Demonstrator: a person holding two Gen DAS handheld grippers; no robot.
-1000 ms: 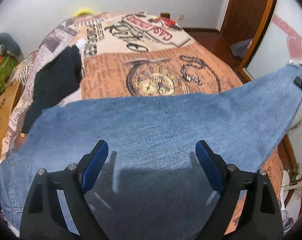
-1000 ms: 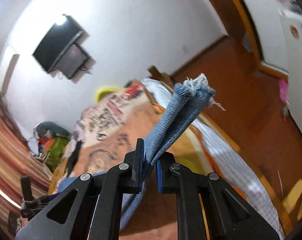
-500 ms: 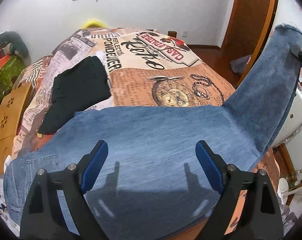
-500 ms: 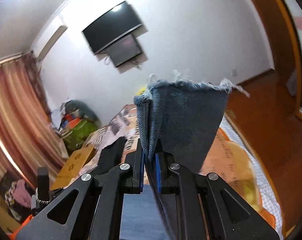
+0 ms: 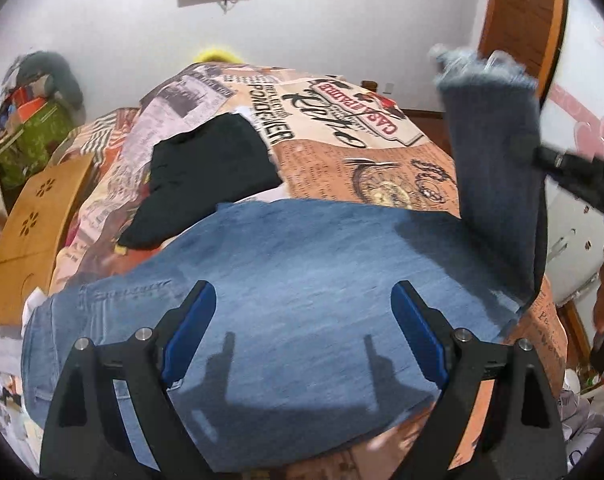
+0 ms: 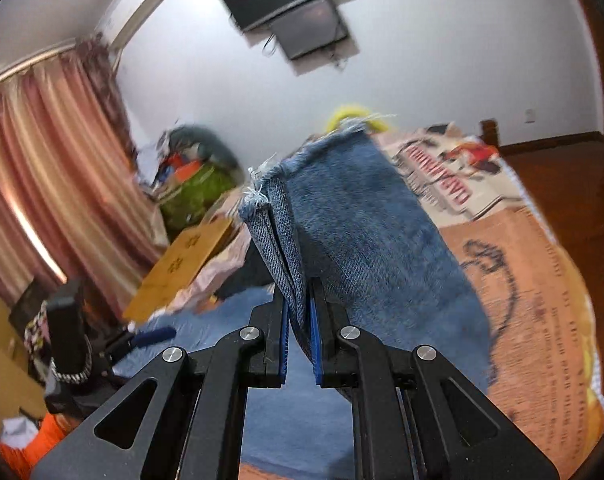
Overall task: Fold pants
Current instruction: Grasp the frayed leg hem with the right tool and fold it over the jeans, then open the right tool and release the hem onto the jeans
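Lying flat across the bed (image 5: 342,160), the blue pants (image 5: 302,280) cover the near part of the printed cover. The leg ends are lifted up in the air on the right side, with their frayed hems on top. The right gripper (image 6: 299,344) has its two fingers pressed together on the edge of those leg ends, so it holds the pants up. The left gripper (image 5: 304,332) hangs over the flat part of the pants with its blue pads wide apart and nothing between them. A black cloth (image 5: 205,176) lies on the bed just behind the pants.
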